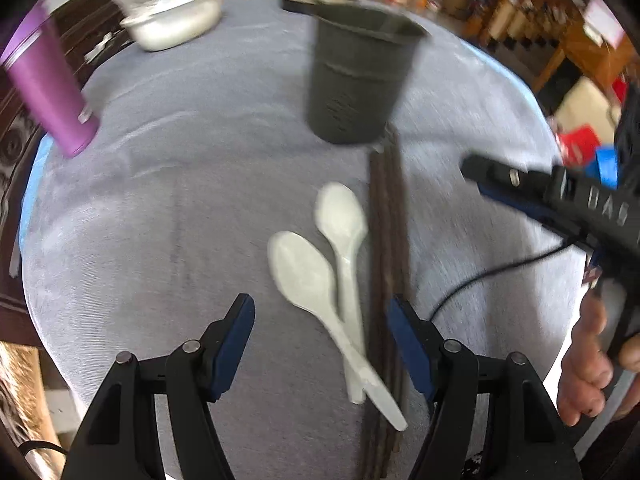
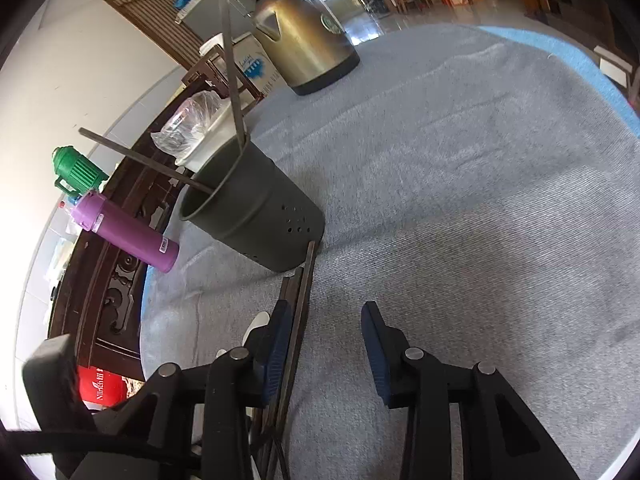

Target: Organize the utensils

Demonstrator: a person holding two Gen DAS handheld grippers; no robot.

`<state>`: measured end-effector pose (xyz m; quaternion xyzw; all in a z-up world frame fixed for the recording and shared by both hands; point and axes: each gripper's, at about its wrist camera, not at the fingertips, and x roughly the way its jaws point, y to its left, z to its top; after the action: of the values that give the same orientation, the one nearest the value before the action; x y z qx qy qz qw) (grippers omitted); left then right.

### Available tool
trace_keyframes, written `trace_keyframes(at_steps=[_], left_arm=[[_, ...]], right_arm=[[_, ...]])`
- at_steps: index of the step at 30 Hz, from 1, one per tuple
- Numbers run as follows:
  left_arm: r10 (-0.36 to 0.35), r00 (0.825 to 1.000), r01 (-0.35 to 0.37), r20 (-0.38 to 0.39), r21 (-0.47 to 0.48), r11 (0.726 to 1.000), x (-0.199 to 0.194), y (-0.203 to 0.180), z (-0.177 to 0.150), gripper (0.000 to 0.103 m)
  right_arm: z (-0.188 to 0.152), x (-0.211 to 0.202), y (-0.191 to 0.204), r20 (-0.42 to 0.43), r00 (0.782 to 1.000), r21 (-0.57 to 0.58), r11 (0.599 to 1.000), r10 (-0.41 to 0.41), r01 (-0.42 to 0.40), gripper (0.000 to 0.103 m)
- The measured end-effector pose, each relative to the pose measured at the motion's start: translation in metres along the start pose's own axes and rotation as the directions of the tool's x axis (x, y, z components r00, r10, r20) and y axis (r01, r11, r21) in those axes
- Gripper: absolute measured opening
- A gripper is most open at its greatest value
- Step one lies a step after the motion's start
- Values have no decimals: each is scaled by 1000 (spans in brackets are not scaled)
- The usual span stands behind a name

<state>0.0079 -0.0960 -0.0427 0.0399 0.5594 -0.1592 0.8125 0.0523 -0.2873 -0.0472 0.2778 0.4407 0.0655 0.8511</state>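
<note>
On a grey-clothed table, my two claws work over the cutlery still to be sorted. My left gripper hangs released, jaws wide, over two pale plastic spoons that lie crossed at their handles, bowls toward the dark perforated utensil holder. Just beside the spoons, touching their right edge, runs a bundle of dark chopsticks, tips reaching the holder's foot. Two chopsticks already stand in the holder, leaning out over its rim. My right gripper grasps nothing: its jaws stand part-way apart, the loose chopsticks lying along the inner face of its left finger rather than squarely between the pads; whether that pad touches them I cannot tell. A purple bottle, a brass-coloured kettle and a glass bowl stand toward the table's far side.

By my judgement, the spoons are light, thin and somewhat flexible, likely to slide on cloth; I would pinch one at mid-handle, clear of the crossing, so the other stays put. The chopsticks look stiff, slim and prone to roll or scissor apart; a grip near the middle of the bundle should keep them parallel
</note>
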Motion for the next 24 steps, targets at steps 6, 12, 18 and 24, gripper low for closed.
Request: trace_keyframes(at_steps=[6, 12, 18, 24], left_arm=[[0, 1000, 0, 9, -90, 996, -2, 36, 8, 70], [-80, 997, 78, -19, -89, 993, 6, 40, 9, 67], [-115, 992, 111, -43, -90, 990, 17, 37, 13, 59], [-104, 994, 101, -35, -85, 991, 20, 40, 17, 42]], right_arm=[[5, 19, 9, -25, 1000, 1, 1000, -2, 2, 39], [8, 39, 17, -60, 997, -11, 999, -39, 38, 29], [6, 55, 25, -102, 992, -52, 996, -79, 74, 27], [8, 57, 31, -105, 989, -93, 991, -106, 96, 27]])
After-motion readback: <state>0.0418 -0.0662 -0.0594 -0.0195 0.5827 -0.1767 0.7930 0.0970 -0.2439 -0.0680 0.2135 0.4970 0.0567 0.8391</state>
